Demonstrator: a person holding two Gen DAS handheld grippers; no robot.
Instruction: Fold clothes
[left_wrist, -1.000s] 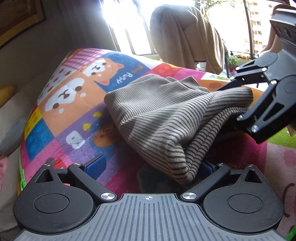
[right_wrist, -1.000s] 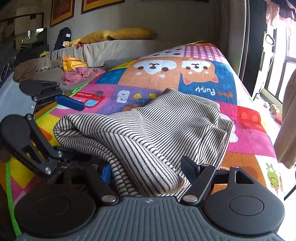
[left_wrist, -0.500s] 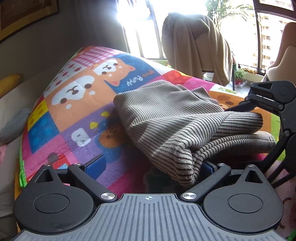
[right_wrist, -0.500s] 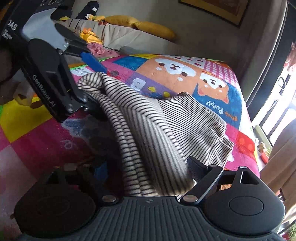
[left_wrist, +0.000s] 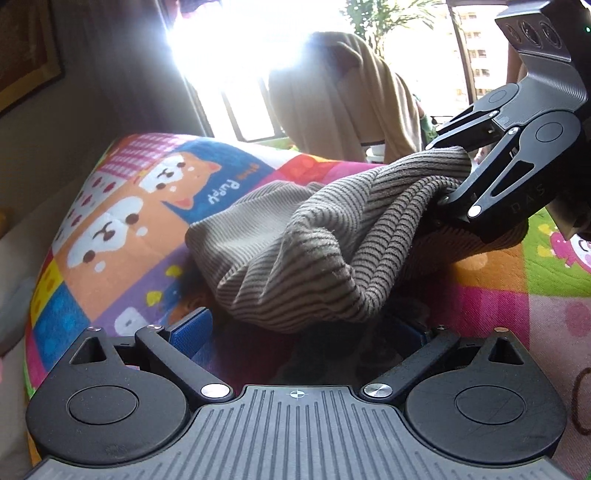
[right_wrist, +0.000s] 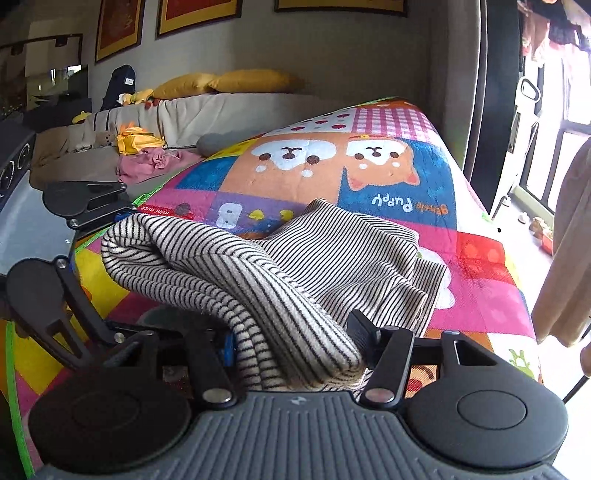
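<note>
The left tongs (left_wrist: 301, 328) stand spread wide, as half a second ago. The near fold of the striped sweater (left_wrist: 295, 258) sags between their two fingers, and I cannot tell if it hangs on one of them. What has changed is on the right. The right tongs (left_wrist: 456, 166), which were low beside the play mat (left_wrist: 122, 229), are now higher, and they pinch a thick bunch of the sweater between their fingers. That end of the sweater has come up with them, so the near edge is now off the mat from left to right. The far half lies on the mat, under the puppy drawing.

For the task, I judge this to be a fold in progress. The near edge is raised and could be carried over the far half. The cloth looks bunched, not flat, so the fold may come out uneven.

By count, going left to right:
- one play mat
- one striped sweater
- two tongs
- one pink cloth (right_wrist: 147, 164) on the sofa behind
- two yellow pillows (right_wrist: 229, 83)
- one beige cloth (left_wrist: 343, 92) hanging by the window
</note>
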